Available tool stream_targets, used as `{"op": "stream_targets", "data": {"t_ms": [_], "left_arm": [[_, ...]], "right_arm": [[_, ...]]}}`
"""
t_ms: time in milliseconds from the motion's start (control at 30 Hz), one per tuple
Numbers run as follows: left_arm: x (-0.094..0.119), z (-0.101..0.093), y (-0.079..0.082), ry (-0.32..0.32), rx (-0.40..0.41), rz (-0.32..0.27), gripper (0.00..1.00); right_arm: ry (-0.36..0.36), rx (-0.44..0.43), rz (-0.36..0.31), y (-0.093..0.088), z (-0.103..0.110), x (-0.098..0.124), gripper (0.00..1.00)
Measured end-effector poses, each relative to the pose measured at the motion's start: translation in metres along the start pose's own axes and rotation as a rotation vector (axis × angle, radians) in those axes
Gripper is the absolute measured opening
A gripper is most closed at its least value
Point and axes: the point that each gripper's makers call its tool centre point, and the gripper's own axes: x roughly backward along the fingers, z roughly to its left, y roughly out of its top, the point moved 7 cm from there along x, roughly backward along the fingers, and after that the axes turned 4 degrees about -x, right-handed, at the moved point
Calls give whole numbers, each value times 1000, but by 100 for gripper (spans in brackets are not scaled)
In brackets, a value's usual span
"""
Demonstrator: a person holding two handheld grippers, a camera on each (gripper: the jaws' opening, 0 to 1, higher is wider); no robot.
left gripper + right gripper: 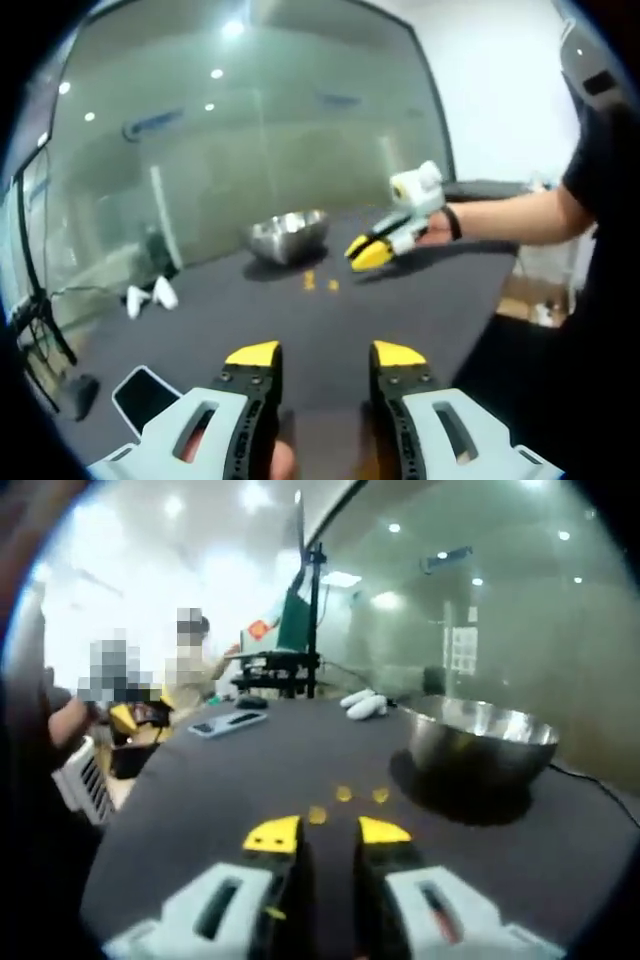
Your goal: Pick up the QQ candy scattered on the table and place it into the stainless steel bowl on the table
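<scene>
QQ candy pieces [345,796], small and orange-yellow, lay loose on the dark tabletop [230,780], three of them in the right gripper view: one just past the yellow tips of the right tool [327,831], two a little farther, near the foot of the stainless steel bowl [482,742]. None inside any tool. Seen also in the left gripper view as two small orange spots [320,282] just in front of the bowl [288,236], between the bowl and the left tool [325,353].

Right tool released, jaws apart with a narrow gap, nothing between them, low over the tabletop and close to the nearest candy but not touching it. Seen too from the left gripper view [368,250], held by a hand [437,226] with a dark band at the wrist, yellow tips pointed down toward the candy, beside the bowl.

Left tool released as well, jaws clearly apart and empty, well apart from the candy and the bowl.

Bowl upright on the tabletop; inside not visible. Two white objects [362,704] behind it at the far edge, shape too blurred to name. A phone-like flat item [228,723] also on the tabletop. Glass wall [250,130] behind.
</scene>
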Motion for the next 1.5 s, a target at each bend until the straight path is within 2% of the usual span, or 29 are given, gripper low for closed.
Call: {"op": "stream_targets", "data": {"t_ms": [267,600,733,800,867,1400,1500], "left_arm": [[1,2,-3,7,12,4,36],[4,2,-6,8,15,8,36],[7,2,-7,11,19,5,36],[7,2,-8,12,20,5,36],[7,1,-8,12,22,7,36],[3,0,-5,-3,13,4,36],[3,0,-5,-3,14,0,36]], "right_arm": [[26,12,40,0,5,-17,21],[54,6,60,4,10,-38,20],[45,-14,85,-1,4,-42,19],[39,-28,93,-2,4,-42,18],[29,-18,98,-2,3,-42,9],[16,3,92,-1,2,-42,9],[-6,-38,38,8,-1,-33,9]]}}
